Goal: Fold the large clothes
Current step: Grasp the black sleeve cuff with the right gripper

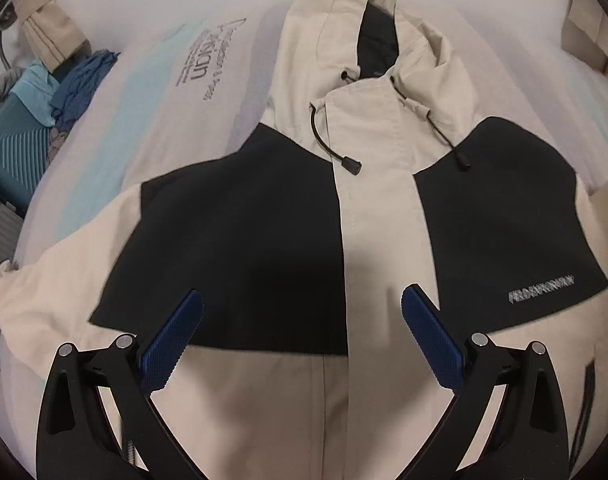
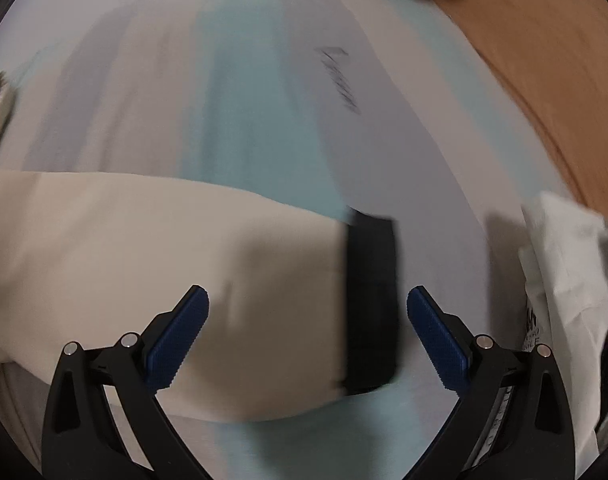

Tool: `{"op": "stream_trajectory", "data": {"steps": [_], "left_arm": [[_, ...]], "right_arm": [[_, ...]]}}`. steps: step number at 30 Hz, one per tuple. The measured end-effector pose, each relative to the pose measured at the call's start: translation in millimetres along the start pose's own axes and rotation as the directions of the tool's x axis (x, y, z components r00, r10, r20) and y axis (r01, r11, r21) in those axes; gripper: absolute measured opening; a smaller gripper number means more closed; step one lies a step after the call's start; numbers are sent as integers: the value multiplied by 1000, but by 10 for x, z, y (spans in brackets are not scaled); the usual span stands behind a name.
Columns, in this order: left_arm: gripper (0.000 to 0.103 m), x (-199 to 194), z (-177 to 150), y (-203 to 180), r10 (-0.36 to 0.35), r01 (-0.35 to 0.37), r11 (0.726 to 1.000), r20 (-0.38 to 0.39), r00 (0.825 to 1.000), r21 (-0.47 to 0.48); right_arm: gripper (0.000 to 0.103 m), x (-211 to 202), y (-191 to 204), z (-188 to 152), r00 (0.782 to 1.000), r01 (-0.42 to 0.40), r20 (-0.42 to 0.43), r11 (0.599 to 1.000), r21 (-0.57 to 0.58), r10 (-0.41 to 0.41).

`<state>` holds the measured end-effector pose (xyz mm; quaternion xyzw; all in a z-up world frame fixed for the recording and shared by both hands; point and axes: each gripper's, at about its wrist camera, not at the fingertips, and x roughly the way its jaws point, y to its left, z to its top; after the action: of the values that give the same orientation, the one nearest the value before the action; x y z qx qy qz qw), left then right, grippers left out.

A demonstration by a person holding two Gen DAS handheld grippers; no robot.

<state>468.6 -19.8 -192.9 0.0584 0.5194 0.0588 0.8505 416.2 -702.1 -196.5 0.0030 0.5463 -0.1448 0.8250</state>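
Observation:
A cream and black hooded jacket (image 1: 367, 248) lies face up and spread flat on the bed, hood (image 1: 383, 28) at the far end. My left gripper (image 1: 302, 310) is open and empty, hovering above the jacket's chest. In the right wrist view one cream sleeve (image 2: 184, 272) with a black cuff (image 2: 371, 300) stretches across the sheet. My right gripper (image 2: 307, 308) is open and empty just above the sleeve near the cuff. That view is blurred by motion.
The bed sheet (image 1: 164, 120) is white with pale blue stripes and printed text. A teal suitcase (image 1: 12, 144) with blue clothes (image 1: 84, 84) stands left of the bed. White garments (image 2: 567, 280) lie at the right edge, beside a wooden floor (image 2: 543, 48).

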Motion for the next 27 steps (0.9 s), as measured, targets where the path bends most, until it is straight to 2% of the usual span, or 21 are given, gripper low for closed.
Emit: {"op": "stream_trajectory", "data": {"steps": [3, 5, 8, 11, 12, 13, 18, 19, 23, 27], "left_arm": [[97, 194, 10, -13, -3, 2, 1000, -29, 1000, -10], [97, 265, 15, -30, 0, -1, 1000, -37, 999, -8], [97, 298, 18, -50, 6, -6, 1000, -44, 999, -7], [97, 298, 19, -40, 5, -6, 1000, -47, 999, -6], [97, 300, 24, -36, 4, -5, 1000, -49, 999, -11], [97, 300, 28, -34, 6, -7, 1000, -50, 999, -20], [97, 246, 12, -137, 6, -5, 1000, -38, 999, 4], [97, 239, 13, -162, 9, -9, 1000, -35, 999, 13], [97, 203, -48, -218, 18, -18, 1000, -36, 999, 10], [97, 215, -79, -152, 25, -26, 999, -49, 998, -31]], "right_arm": [[96, 207, -295, -67, 997, -59, -51, 996, 65, 63], [93, 373, -412, -112, 989, -108, -91, 987, 115, 119], [89, 549, -585, -168, 973, -178, -107, 962, 208, 203], [82, 604, -588, -205, 973, -179, -110, 960, 214, 205], [75, 596, -582, -210, 973, -179, -106, 960, 214, 205], [73, 589, -579, -207, 973, -182, -102, 961, 207, 206], [74, 645, -678, -286, 960, -237, -87, 940, 244, 265], [74, 650, -661, -291, 963, -227, -92, 947, 228, 253], [57, 597, -624, -256, 966, -211, -104, 955, 207, 236], [52, 415, -696, -167, 954, -237, -108, 927, 292, 279]]}}
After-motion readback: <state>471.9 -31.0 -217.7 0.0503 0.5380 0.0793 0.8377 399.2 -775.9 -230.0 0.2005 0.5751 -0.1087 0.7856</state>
